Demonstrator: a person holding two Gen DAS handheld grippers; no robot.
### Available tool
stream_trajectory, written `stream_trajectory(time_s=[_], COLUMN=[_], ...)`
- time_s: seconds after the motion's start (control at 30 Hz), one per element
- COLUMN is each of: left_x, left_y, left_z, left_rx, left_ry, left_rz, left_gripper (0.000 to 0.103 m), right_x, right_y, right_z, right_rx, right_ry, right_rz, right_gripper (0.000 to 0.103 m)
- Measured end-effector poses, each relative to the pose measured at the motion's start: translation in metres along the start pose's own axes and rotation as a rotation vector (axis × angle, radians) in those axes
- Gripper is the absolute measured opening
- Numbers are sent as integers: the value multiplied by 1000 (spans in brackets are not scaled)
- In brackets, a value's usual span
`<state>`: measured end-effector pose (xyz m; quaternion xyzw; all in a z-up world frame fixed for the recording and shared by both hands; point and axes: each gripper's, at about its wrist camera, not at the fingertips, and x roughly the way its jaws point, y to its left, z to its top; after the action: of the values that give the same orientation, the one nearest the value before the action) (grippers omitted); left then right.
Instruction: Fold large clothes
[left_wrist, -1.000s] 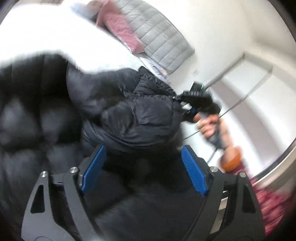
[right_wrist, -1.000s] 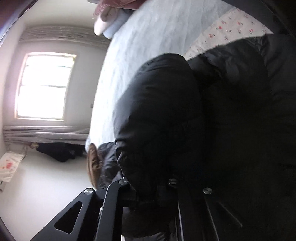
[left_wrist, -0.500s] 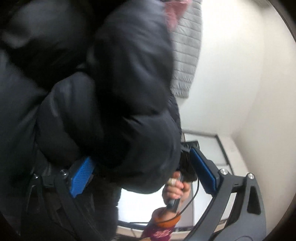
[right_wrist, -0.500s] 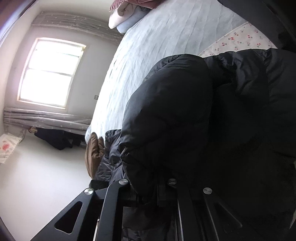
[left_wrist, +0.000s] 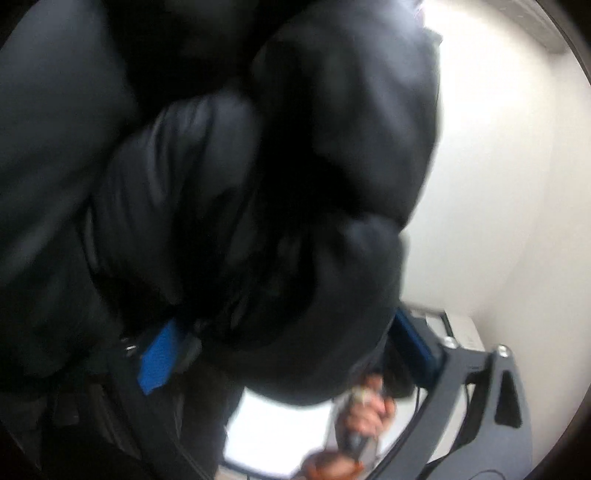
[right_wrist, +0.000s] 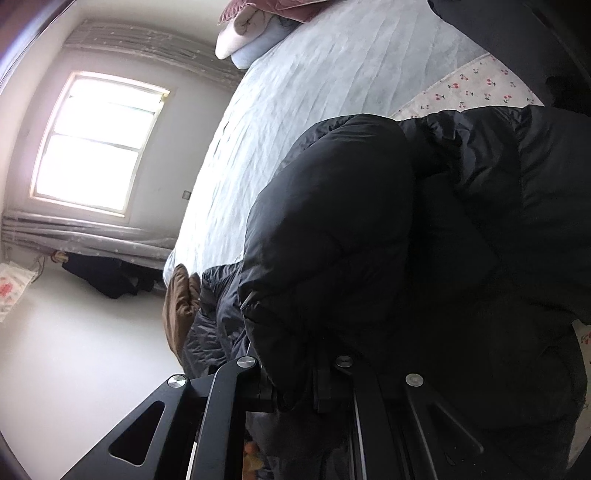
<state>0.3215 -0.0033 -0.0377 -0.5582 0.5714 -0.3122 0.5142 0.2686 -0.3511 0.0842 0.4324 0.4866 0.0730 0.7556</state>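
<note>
A black puffer jacket (left_wrist: 258, 166) fills most of the left wrist view, blurred and close. One thick fold of it bulges between the blue pads (left_wrist: 159, 362) of my left gripper (left_wrist: 286, 325), whose jaws are closing and touch the fabric on both sides. In the right wrist view the same jacket (right_wrist: 369, 240) hangs over a bed (right_wrist: 314, 110). My right gripper (right_wrist: 314, 387) is shut on the jacket's edge, with its fingertips buried in the cloth.
The bed has a pale blue quilt, a cherry-print sheet (right_wrist: 480, 85) and pillows (right_wrist: 251, 29) at its far end. A brown garment (right_wrist: 181, 306) hangs at the bed's corner. A window (right_wrist: 99, 144) and dark clothes (right_wrist: 107, 273) lie beyond. A hand (left_wrist: 369, 410) holds the other gripper.
My left gripper has dropped and rolled, so the jacket now fills its view, and its jaws have narrowed around a fold. The right gripper has shifted slightly, still gripping.
</note>
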Motion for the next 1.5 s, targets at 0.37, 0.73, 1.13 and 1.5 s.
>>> stream_trajectory(time_s=[0.37, 0.73, 1.13, 1.5], left_x=[-79, -92, -75, -45], left_y=[-178, -109, -197, -108], left_z=[28, 30, -16, -41], left_rx=[822, 765, 1221, 1300], left_ry=[-358, -275, -414, -258], left_rz=[181, 736, 825, 981], left_gripper=[22, 52, 66, 66], right_x=[48, 170, 134, 59], right_y=[33, 21, 49, 96], right_z=[-52, -119, -114, -93], right_rx=[-88, -137, -308, -423], right_ry=[12, 163, 120, -200], right_rz=[113, 5, -169, -340], right_gripper=[10, 11, 48, 75])
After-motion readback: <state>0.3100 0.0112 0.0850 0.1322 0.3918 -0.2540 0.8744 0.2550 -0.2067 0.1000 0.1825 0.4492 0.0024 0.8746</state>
